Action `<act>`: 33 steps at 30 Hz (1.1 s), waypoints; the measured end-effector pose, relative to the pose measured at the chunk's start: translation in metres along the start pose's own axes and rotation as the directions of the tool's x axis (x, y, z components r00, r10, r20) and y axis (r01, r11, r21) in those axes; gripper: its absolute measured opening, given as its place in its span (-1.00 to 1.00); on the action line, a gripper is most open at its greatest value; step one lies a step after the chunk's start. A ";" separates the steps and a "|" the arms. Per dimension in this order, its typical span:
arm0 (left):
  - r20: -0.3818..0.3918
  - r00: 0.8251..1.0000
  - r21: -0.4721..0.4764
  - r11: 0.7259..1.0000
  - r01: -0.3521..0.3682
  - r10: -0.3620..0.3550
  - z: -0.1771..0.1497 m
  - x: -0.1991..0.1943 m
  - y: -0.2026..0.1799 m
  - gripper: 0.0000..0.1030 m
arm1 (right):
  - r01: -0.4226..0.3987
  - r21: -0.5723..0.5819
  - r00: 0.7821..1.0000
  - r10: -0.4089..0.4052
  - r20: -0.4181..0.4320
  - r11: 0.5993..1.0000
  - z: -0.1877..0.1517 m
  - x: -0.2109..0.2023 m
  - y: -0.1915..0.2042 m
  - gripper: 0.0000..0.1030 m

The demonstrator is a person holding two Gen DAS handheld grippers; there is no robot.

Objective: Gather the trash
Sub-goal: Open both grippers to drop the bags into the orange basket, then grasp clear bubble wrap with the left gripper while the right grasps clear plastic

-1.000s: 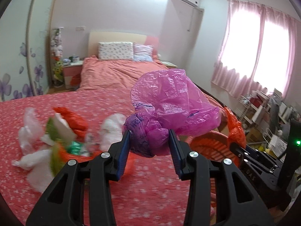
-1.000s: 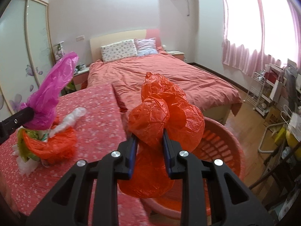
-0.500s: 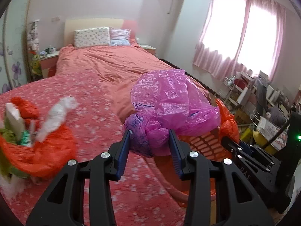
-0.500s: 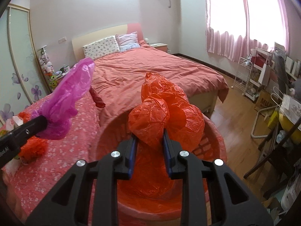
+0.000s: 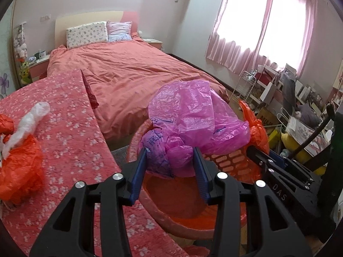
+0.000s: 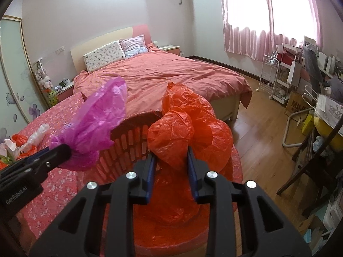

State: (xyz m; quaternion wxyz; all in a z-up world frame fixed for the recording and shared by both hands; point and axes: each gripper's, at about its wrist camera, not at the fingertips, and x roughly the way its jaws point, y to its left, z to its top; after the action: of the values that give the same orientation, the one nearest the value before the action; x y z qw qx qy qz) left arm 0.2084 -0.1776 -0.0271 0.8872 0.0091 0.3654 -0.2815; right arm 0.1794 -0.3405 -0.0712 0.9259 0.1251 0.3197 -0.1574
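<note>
Left wrist view: the left gripper [image 5: 170, 167] pinches a crumpled pink bag [image 5: 193, 124] between its blue pads, the bag bulging up and to the right of them. It hangs above the orange basket [image 5: 182, 218], whose slatted wall and bare floor show just below the fingers. To the right of the basket's middle, the right gripper [image 5: 265, 160] reaches in with an orange bag [image 5: 256, 128] pinched at its tip. On the flowered bedspread [image 5: 68, 132] left of the basket lies a heap of leftover trash [image 5: 19, 156]: an orange bag with a clear plastic bag twisted on top. Beyond the basket stands a bed [image 5: 133, 70] with two pillows.

In the right wrist view, the right gripper [image 6: 170, 171] clamps the orange bag [image 6: 188, 132] tightly, holding it over the basket [image 6: 126, 141], inside its rim. The left gripper [image 6: 49, 152] enters from the left of the basket with the pink bag [image 6: 98, 122] held above the basket's near-left rim. The trash heap [image 6: 23, 145] sits on the bedspread [image 6: 55, 192], further left of the basket
</note>
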 end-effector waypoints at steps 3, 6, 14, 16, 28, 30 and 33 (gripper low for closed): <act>-0.017 1.000 0.000 1.000 -0.003 0.003 -0.002 0.006 -0.001 -0.05 | 0.004 0.002 1.000 -0.004 -0.006 1.000 -0.002 0.003 -0.003 -0.31; -0.029 1.000 -0.001 1.000 -0.009 0.009 -0.004 0.009 0.000 -0.01 | 0.010 0.010 1.000 -0.010 -0.009 1.000 -0.004 0.004 -0.007 -0.20; -0.019 0.998 -0.021 0.998 -0.059 0.059 -0.007 -0.003 0.017 0.10 | 0.032 -0.011 0.999 -0.032 0.000 0.999 -0.006 -0.003 -0.002 -0.06; -0.004 0.997 -0.021 0.997 -0.078 0.078 -0.008 -0.012 0.024 0.11 | 0.028 -0.026 1.000 -0.027 0.004 0.999 -0.006 -0.006 0.005 -0.03; 0.106 0.970 -0.073 0.974 -0.213 0.220 -0.019 -0.089 0.083 0.14 | -0.095 -0.157 0.995 0.097 0.011 0.983 -0.006 -0.027 0.101 -0.01; 0.121 0.962 -0.102 0.967 -0.232 0.244 -0.020 -0.103 0.097 0.14 | -0.121 -0.181 0.992 0.125 0.007 0.976 -0.005 -0.029 0.120 -0.01; 0.143 0.945 -0.156 0.949 -0.273 0.295 -0.021 -0.126 0.125 0.14 | -0.172 -0.225 0.984 0.176 -0.003 0.959 -0.005 -0.032 0.157 -0.01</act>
State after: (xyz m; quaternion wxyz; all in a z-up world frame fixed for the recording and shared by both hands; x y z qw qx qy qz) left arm 0.1856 -0.0058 0.0156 0.9442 -0.0212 0.3038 -0.1251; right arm 0.2114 -0.1876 -0.0339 0.9471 0.0461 0.3153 -0.0393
